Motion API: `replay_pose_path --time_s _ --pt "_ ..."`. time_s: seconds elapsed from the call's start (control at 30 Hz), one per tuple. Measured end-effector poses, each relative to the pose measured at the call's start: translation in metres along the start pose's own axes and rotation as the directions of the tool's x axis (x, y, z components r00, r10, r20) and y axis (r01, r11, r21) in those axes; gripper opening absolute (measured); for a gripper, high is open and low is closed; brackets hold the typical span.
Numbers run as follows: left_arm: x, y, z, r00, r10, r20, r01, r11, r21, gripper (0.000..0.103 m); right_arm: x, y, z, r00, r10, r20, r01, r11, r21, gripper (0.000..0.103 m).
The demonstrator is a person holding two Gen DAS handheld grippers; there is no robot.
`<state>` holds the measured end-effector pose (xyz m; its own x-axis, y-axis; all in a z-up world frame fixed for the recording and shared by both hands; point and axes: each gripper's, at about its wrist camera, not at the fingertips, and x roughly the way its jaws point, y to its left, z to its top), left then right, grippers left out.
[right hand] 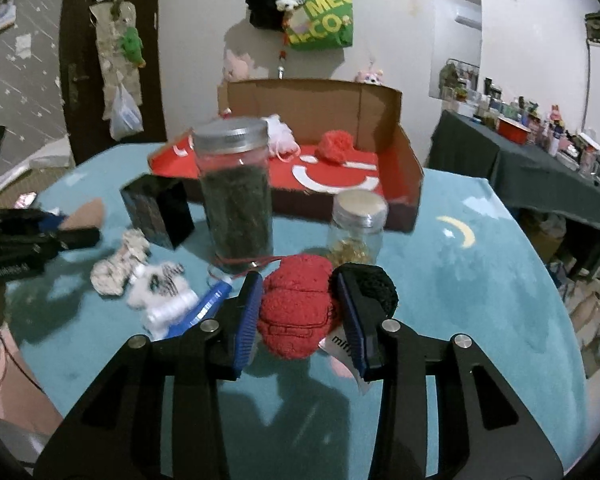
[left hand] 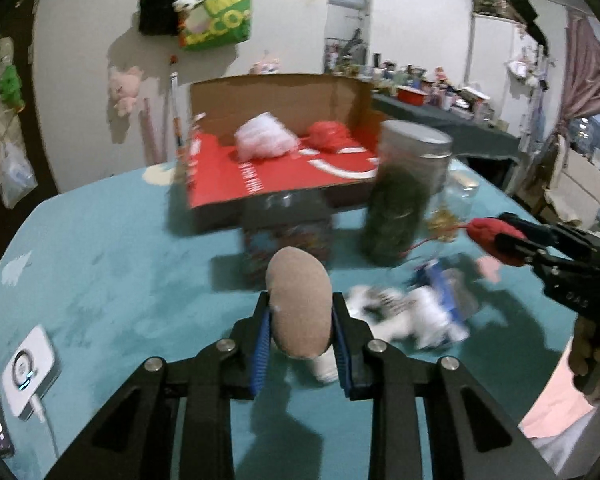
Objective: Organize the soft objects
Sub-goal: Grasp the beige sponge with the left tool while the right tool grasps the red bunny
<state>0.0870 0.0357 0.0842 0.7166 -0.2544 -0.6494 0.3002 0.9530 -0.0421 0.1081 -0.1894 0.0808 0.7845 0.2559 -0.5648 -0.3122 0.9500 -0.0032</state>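
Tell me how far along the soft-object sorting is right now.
Roughly midway. Done: a white fluffy item and a red pom-pom already lie in the cardboard box. In hand: the left hand-held gripper is shut on a tan soft piece, and the right hand-held gripper on a red plush. Left: a white-and-black plush toy on the blue table cover.

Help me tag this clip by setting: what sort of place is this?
Most likely a lived-in room at home. A teal tablecloth with a moon print covers the table, a green tote bag and plush toys hang on the wall, and a side table is crowded with bottles and knick-knacks.
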Motion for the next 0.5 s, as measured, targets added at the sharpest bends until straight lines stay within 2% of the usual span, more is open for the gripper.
replay_pose_path --time_s 0.17,0.3,0.5 --pt "0.011 -0.029 0.011 0.997 -0.078 0.013 0.077 0.996 0.051 0.029 0.004 -0.004 0.004 0.998 0.057 0.004 -0.057 0.998 0.027 0.037" --pt "0.020 -0.042 0.013 0.991 -0.133 0.010 0.133 0.990 0.053 0.029 0.003 -0.008 0.004 0.997 0.080 0.012 -0.080 0.996 0.034 0.037" --pt "0.030 -0.053 0.012 0.987 -0.158 -0.005 0.158 0.985 0.064 0.029 0.000 -0.008 0.004 0.996 0.084 0.021 -0.085 0.996 0.037 0.037"
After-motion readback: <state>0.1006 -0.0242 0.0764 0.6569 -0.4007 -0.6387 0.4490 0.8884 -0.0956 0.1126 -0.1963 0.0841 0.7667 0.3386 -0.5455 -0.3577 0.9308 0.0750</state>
